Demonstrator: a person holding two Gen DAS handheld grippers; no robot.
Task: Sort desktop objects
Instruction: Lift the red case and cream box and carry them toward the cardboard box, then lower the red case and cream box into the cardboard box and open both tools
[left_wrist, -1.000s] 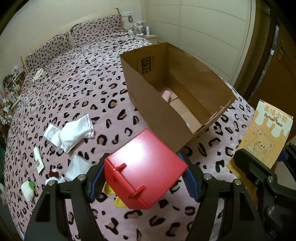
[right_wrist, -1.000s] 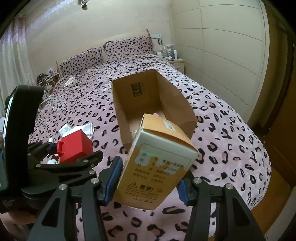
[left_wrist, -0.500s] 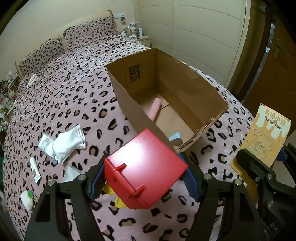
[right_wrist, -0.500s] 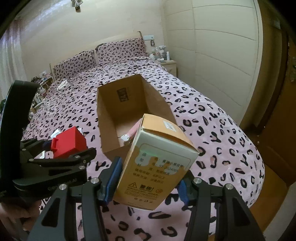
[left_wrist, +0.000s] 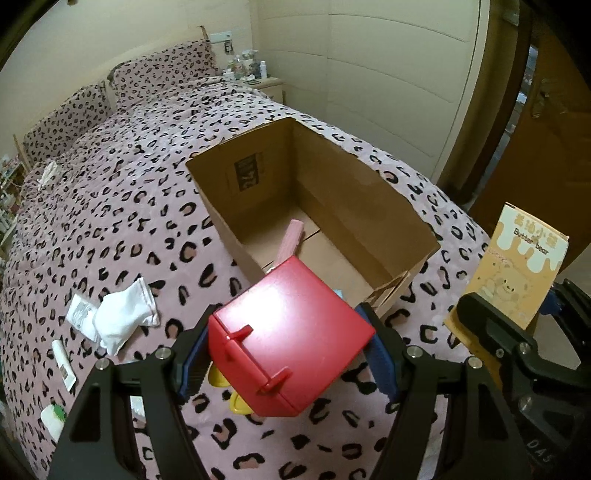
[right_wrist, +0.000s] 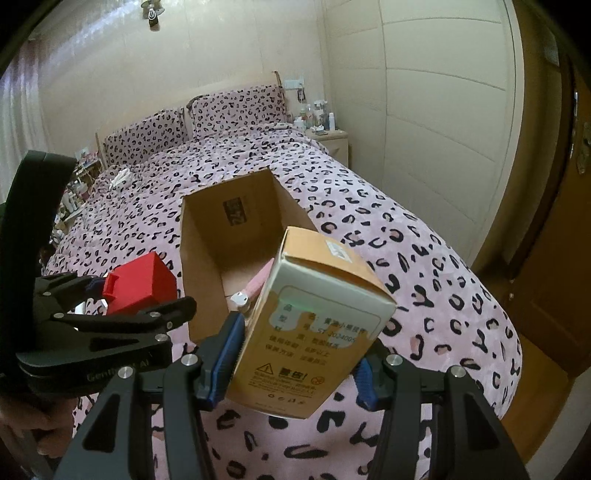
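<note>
Left gripper (left_wrist: 291, 354) jaws clamped on red box (left_wrist: 288, 339), held above bed (left_wrist: 122, 206) at 6 o'clock of cardboard box (left_wrist: 369, 221). Right gripper (right_wrist: 295, 354) jaws pinching yellow carton (right_wrist: 314, 325), 5 o'clock of same.

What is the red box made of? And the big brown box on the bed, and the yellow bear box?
The red box looks like hard, glossy plastic: light glints off its smooth top, and it has moulded clips. The big brown box looks like plain matte cardboard, with raw cut edges and folded flaps. The yellow bear box seems to be thin printed card with creased corners.
</note>
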